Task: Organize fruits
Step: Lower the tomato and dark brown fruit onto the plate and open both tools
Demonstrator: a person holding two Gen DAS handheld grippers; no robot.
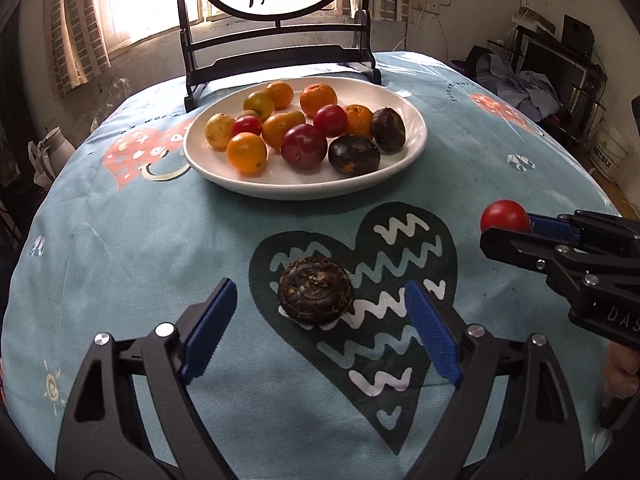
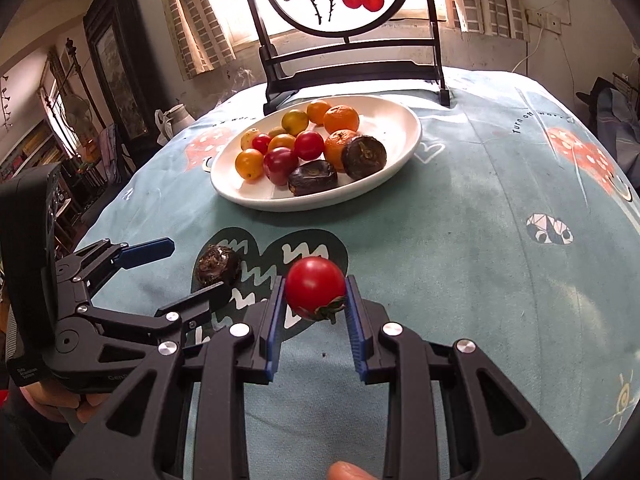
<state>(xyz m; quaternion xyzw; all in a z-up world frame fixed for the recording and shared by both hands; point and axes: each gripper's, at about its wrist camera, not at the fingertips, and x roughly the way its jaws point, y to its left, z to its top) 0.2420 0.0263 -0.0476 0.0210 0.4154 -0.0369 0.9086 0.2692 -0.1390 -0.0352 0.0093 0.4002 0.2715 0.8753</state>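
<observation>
A dark brown water chestnut [image 1: 315,289] lies on the blue cloth on a dark heart print, also in the right wrist view [image 2: 218,265]. My left gripper [image 1: 320,312] is open, one finger on each side of it, not touching; it also shows in the right wrist view [image 2: 192,268]. My right gripper [image 2: 316,294] is shut on a red cherry tomato [image 2: 315,293], held above the cloth; both show in the left wrist view, the tomato [image 1: 505,216] at the right. A white plate [image 1: 404,100] holds several oranges, tomatoes and dark chestnuts.
A black-framed round painted screen [image 1: 276,20] stands right behind the plate, also in the right wrist view [image 2: 348,56]. The table cloth [image 1: 140,240] falls away at the left and right edges. Furniture and clutter stand around the room.
</observation>
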